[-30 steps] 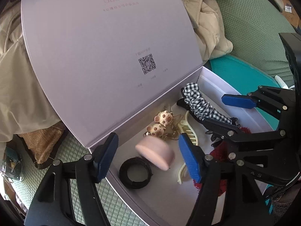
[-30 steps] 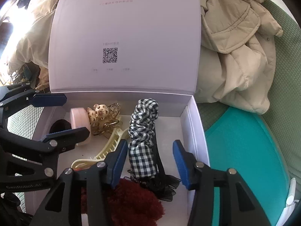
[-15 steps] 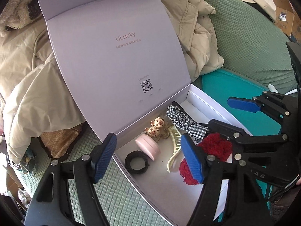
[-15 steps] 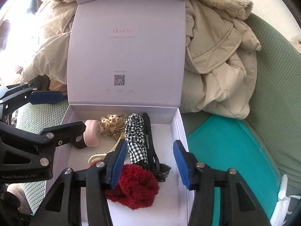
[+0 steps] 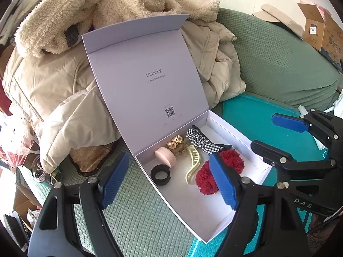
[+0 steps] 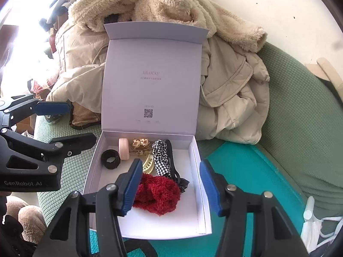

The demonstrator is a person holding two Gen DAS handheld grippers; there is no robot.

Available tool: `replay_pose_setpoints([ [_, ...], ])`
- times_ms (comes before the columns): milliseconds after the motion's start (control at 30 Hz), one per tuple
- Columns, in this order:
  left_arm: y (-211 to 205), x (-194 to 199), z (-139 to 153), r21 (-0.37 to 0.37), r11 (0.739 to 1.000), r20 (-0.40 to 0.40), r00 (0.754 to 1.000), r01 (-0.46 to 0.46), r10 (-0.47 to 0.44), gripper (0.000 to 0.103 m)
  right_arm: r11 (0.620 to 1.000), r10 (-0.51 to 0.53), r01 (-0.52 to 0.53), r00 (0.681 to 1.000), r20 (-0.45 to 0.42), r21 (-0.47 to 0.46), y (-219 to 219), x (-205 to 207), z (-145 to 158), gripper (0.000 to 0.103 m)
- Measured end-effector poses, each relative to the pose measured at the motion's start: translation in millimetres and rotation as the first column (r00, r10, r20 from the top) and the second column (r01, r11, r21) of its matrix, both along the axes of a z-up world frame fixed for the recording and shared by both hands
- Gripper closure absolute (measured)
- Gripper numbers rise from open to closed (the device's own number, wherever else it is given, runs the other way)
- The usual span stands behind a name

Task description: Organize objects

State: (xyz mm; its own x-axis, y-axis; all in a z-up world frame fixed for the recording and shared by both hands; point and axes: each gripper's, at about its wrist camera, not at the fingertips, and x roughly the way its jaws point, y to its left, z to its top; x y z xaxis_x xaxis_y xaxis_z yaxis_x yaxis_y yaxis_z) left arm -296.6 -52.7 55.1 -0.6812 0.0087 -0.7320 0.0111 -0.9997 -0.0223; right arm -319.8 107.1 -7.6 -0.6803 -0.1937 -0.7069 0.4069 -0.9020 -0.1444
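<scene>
Blue-padded and empty, my left gripper (image 5: 169, 180) and right gripper (image 6: 169, 184) hang spread above the near end of the pale lilac box (image 6: 199, 162); the jaws of both have just been opening, with nothing between them. Both views have pulled back from the box within the last second, so that its whole raised lid (image 6: 151, 81) now shows; I judge the loading done and closing the lid as what remains. Inside the box, nearest me, lies a fluffy red scrunchie (image 6: 158, 194). Just behind it are a cream claw clip (image 6: 149, 163), a black-and-white checked scrunchie (image 6: 160, 158) and a black hair band (image 6: 172, 162) along the box's right side. Toward the box's left wall sits a black hair tie (image 6: 110, 159), with a pink round case (image 6: 124, 149) beside it and a gold clip with two little bears (image 6: 140, 144) against the back wall. Behind the lid, beige coats (image 6: 231, 85) are heaped on a green sofa (image 6: 300, 115).
</scene>
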Motion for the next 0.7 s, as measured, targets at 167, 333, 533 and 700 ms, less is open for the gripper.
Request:
replay_pose_setpoints([
  [167,2.0,25.8,18.1,0.001,1.0,-0.024,1.0,-0.019,0.019,0.024,1.0,0.003,-0.003,0.999,-0.044,-0.004,0.9,30.4,17.5,0.045],
  [333,6.4,54.8,32.1,-0.001,1.0,-0.045,0.999,-0.029,0.029,0.022,1.0,0.012,-0.012,0.997,-0.076,-0.01,2.8,58.8,30.7,0.045],
  [533,10.3,87.3,41.0,0.006,0.999,-0.063,0.997,-0.048,0.049,0.021,1.0,0.01,-0.011,0.995,-0.1,-0.017,5.7,91.5,41.3,0.042],
  [700,14.9,117.9,43.1,0.008,0.998,-0.072,0.995,-0.067,0.067,0.02,1.0,0.012,-0.015,0.994,-0.111,-0.025,7.4,117.6,45.0,0.042],
])
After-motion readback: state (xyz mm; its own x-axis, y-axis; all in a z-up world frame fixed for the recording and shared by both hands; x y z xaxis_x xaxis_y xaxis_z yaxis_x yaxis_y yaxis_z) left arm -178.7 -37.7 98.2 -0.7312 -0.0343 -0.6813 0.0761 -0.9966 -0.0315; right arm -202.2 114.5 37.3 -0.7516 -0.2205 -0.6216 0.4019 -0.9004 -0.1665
